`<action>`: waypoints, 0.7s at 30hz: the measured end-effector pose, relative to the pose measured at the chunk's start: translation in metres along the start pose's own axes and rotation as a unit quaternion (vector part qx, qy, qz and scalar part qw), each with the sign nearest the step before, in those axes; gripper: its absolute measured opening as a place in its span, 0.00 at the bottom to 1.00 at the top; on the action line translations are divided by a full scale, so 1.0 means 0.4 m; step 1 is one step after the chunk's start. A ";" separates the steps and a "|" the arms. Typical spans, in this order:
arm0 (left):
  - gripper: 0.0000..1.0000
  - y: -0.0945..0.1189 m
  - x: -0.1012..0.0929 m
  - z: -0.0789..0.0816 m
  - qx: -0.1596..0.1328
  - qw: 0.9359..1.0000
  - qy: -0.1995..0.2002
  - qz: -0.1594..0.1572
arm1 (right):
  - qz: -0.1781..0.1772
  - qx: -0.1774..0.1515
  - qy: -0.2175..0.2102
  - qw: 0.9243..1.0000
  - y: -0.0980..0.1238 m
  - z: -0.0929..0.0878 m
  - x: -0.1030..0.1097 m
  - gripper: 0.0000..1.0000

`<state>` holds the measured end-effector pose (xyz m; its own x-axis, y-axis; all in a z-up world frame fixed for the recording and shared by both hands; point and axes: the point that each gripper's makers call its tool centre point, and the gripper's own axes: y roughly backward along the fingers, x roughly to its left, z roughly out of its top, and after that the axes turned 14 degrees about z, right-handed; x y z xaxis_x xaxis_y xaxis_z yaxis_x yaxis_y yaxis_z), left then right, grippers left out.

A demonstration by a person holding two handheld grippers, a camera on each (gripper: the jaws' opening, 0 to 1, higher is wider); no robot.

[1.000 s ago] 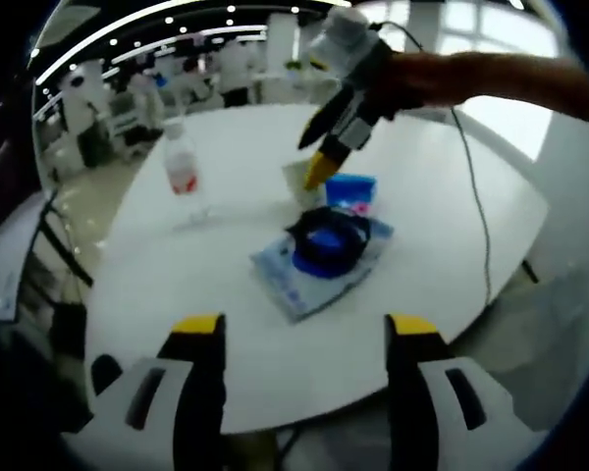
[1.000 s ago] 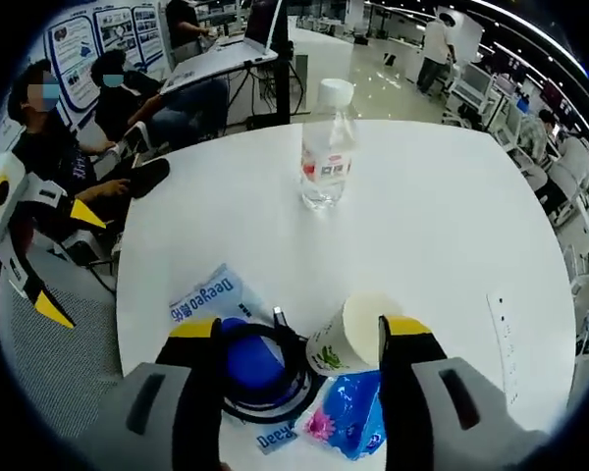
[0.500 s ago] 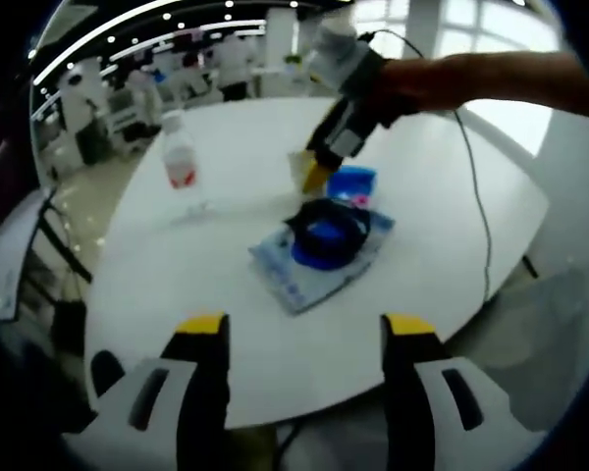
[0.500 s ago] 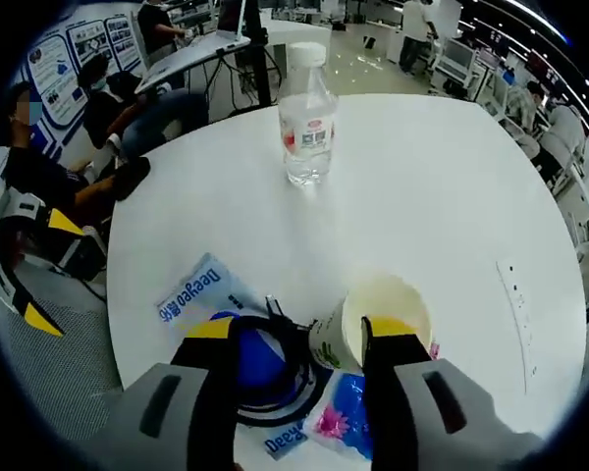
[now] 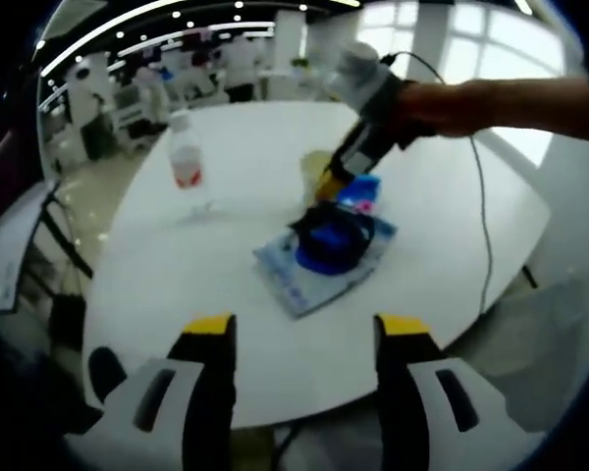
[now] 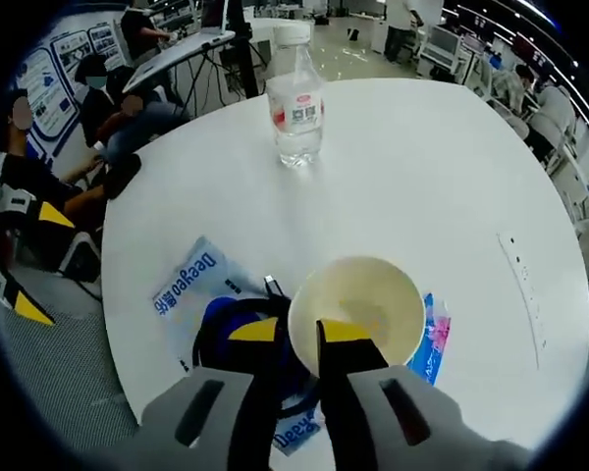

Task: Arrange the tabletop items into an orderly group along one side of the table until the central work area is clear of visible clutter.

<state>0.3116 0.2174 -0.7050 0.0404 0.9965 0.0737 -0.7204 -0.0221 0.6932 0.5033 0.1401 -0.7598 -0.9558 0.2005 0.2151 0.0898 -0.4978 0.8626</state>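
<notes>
A white paper cup (image 6: 365, 294) has its near rim pinched between the jaws of my right gripper (image 6: 311, 334), which is shut on it; its mouth faces the camera. In the left gripper view the cup (image 5: 314, 167) stands beside the right gripper (image 5: 334, 182), held by a person's hand. Beneath lie a blue wipes packet (image 6: 188, 287), a blue disc ringed by black cable (image 5: 329, 238) and a small blue flowered packet (image 6: 432, 334). A clear water bottle (image 6: 294, 98) stands farther off. My left gripper (image 5: 305, 329) hovers open over the table's near edge (image 5: 275, 397).
The round white table (image 6: 422, 167) has bare surface around the bottle. A thin white cable (image 5: 481, 216) runs across its right side. People sit at a desk beyond the edge (image 6: 108, 108). The left gripper (image 6: 39, 263) hangs off the table's side.
My right gripper has come down and shut on the cup's rim, and the cup, which lay tilted, now faces the camera. The left gripper has barely moved.
</notes>
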 end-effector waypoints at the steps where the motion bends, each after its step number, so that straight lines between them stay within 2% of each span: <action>1: 0.53 0.001 -0.001 0.000 0.000 1.000 -0.001 0.000 | -0.001 -0.001 -0.001 1.000 0.001 0.001 -0.001 0.09; 11: 0.51 0.002 0.002 0.000 0.001 1.000 0.004 0.001 | -0.027 -0.032 -0.024 0.999 0.036 0.028 -0.030 0.03; 21: 0.49 0.003 0.009 0.003 -0.003 1.000 0.008 0.006 | -0.034 -0.055 -0.013 0.998 0.054 0.066 -0.029 0.01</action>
<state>0.3119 0.2206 -0.7030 0.0212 0.9972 0.0713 -0.7242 -0.0338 0.6887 0.5238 0.1492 -0.7318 -0.9508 0.2584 0.1709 -0.0078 -0.5712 0.8208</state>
